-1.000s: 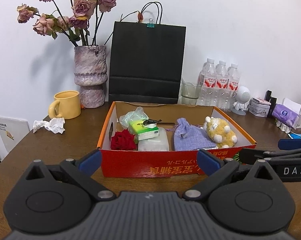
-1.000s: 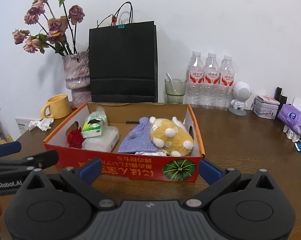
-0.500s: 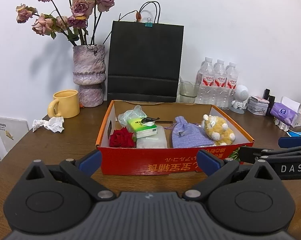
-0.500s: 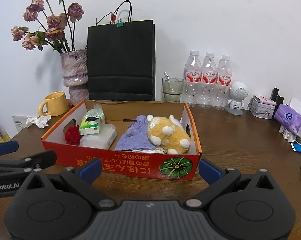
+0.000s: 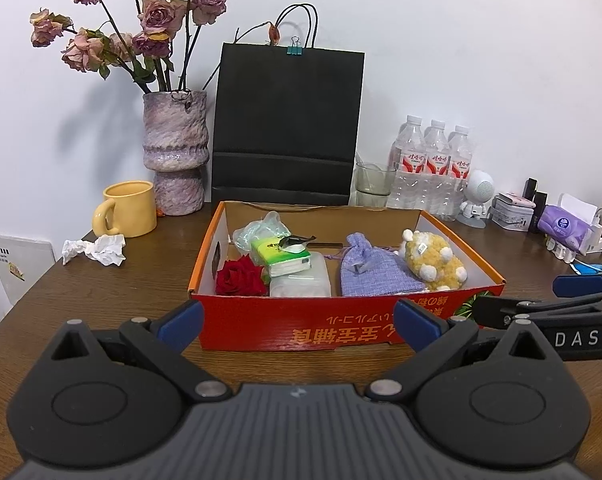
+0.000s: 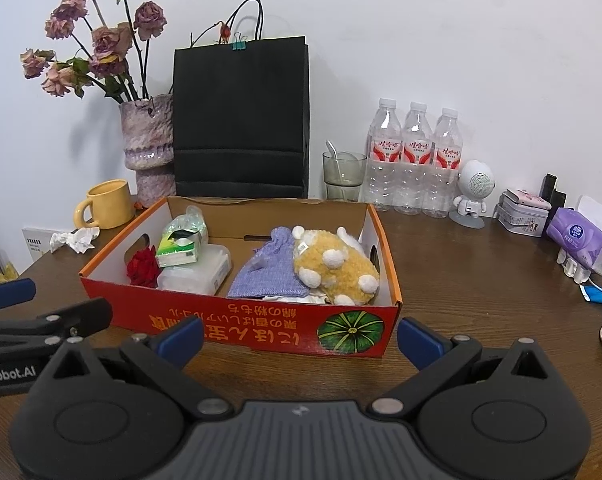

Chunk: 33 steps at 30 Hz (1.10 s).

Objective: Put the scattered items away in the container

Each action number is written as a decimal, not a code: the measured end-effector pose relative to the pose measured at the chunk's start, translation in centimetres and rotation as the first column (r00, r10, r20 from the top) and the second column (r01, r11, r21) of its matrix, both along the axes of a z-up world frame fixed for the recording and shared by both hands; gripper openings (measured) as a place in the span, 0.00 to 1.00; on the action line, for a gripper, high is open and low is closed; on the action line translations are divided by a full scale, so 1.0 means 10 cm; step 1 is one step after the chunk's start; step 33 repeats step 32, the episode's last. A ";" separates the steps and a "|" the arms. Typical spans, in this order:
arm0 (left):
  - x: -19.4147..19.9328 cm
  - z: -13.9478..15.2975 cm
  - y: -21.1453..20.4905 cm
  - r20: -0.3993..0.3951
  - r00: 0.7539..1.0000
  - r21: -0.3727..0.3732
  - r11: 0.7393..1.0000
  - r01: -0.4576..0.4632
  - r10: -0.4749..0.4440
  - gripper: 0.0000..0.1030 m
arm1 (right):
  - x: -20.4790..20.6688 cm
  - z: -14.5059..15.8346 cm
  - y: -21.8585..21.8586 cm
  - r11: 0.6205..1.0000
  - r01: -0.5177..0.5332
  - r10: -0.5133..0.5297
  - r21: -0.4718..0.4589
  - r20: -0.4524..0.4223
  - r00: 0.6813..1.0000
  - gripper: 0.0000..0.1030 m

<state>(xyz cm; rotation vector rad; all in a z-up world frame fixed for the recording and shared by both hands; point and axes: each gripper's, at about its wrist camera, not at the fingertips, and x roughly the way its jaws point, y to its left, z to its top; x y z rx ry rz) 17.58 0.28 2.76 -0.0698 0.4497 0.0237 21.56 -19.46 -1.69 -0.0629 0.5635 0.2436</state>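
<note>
A red cardboard box (image 5: 297, 332) is set on the table (image 5: 101, 304), with a black paper bag (image 5: 287, 120), vase (image 5: 175, 156) and yellow mug (image 5: 127, 209) behind it. A red rose (image 5: 241, 282), tissue pack (image 5: 281, 256), lilac pouch (image 5: 367, 270) and plush toy (image 5: 433, 260) are held inside; crumpled paper (image 5: 95, 249), possibly tissue, is left outside. The jaws of the left gripper (image 5: 297, 322) and right gripper (image 6: 301, 334) are spread wide, with nothing gripped.

An open red cardboard box (image 5: 301, 332) sits on the tabletop; inside, a red rose (image 5: 241, 282) lies far left, a lilac pouch (image 5: 371, 272) centre, and a yellow plush toy (image 5: 435, 260) right.
</note>
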 end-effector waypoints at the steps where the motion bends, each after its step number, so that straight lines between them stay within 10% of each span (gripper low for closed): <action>1: 0.00 0.00 0.00 0.000 1.000 0.000 1.000 0.000 0.000 1.00 | 0.00 0.00 0.00 1.000 0.000 0.000 0.000 0.000 1.000 1.00; 33: 0.03 -0.04 0.02 -0.025 1.000 -0.026 1.000 -0.007 0.006 1.00 | 0.01 -0.02 -0.01 1.000 0.002 -0.002 -0.009 -0.005 1.000 1.00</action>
